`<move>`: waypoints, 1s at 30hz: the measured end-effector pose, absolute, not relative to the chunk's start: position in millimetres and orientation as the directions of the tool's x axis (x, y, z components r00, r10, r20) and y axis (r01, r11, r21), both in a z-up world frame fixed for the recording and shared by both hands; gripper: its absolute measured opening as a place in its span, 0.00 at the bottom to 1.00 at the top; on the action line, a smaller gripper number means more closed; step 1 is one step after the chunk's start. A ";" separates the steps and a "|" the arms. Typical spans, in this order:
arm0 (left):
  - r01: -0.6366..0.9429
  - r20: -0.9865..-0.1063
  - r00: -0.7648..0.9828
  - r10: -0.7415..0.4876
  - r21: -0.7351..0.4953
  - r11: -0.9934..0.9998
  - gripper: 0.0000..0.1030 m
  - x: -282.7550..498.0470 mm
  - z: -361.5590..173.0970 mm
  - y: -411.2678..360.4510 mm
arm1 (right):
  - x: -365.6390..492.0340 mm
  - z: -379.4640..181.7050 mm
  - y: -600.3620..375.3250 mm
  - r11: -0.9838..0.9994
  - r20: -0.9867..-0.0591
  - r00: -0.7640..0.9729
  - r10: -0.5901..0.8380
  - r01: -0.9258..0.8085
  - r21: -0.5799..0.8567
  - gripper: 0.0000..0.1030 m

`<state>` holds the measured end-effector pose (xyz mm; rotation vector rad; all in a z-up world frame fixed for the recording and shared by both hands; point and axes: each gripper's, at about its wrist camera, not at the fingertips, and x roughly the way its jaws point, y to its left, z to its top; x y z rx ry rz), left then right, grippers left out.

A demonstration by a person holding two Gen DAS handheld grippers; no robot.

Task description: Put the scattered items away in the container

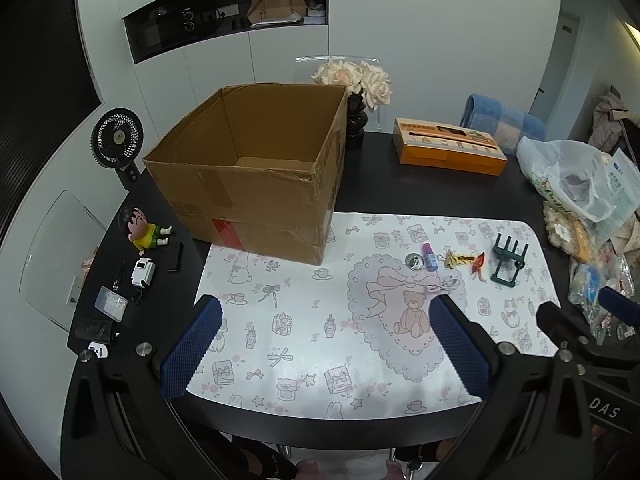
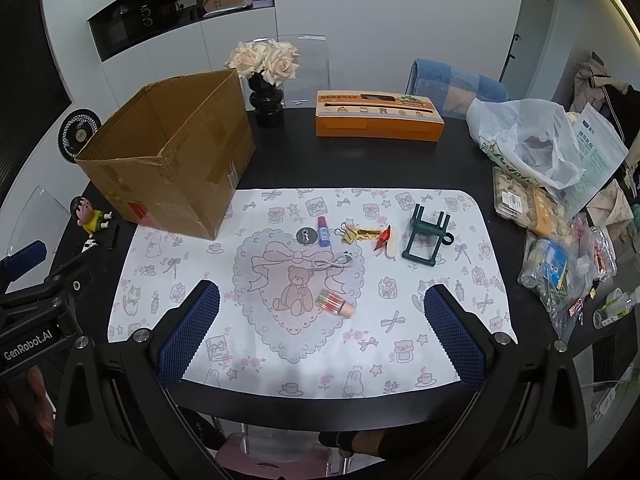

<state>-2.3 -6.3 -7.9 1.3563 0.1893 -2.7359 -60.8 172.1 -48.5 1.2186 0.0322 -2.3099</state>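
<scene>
An open cardboard box (image 1: 256, 176) (image 2: 168, 160) stands at the mat's far left corner and looks empty. On the patterned mat lie a metal disc (image 2: 305, 235), a purple tube (image 2: 323, 232), a gold binder clip (image 2: 352, 234), a red wrapper (image 2: 383, 238), a beige stick (image 2: 391, 245), a green rack (image 2: 428, 236), a white cable (image 2: 334, 262) and a small clear bottle (image 2: 335, 304). My left gripper (image 1: 326, 320) hovers open over the mat's near edge. My right gripper (image 2: 322, 304) is open too, with the small bottle lying between its fingertips.
Left of the box sit a cartoon figurine (image 1: 144, 230), a small fan (image 1: 117, 138) and little gadgets. Behind are a black vase of roses (image 2: 266, 80) and an orange carton (image 2: 378, 120). Plastic bags and snack packs (image 2: 548, 168) crowd the right side of the black table (image 2: 360, 164).
</scene>
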 end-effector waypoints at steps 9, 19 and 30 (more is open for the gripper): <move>0.103 -0.798 -0.602 -0.008 -0.067 -0.992 1.00 -1.1 -7.5 1.6 | -60.2 -48.8 174.9 -0.856 -0.768 -0.459 -0.446 0.468 0.218 1.00; 0.113 -0.786 -0.617 -0.015 -0.069 -0.991 1.00 1.3 -5.0 -0.3 | -59.7 -49.1 175.4 -0.859 -0.770 -0.462 -0.440 0.467 0.211 1.00; 0.106 -0.785 -0.620 -0.014 -0.067 -0.992 1.00 1.2 -4.3 0.3 | -60.0 -50.1 176.8 -0.864 -0.771 -0.466 -0.434 0.459 0.209 1.00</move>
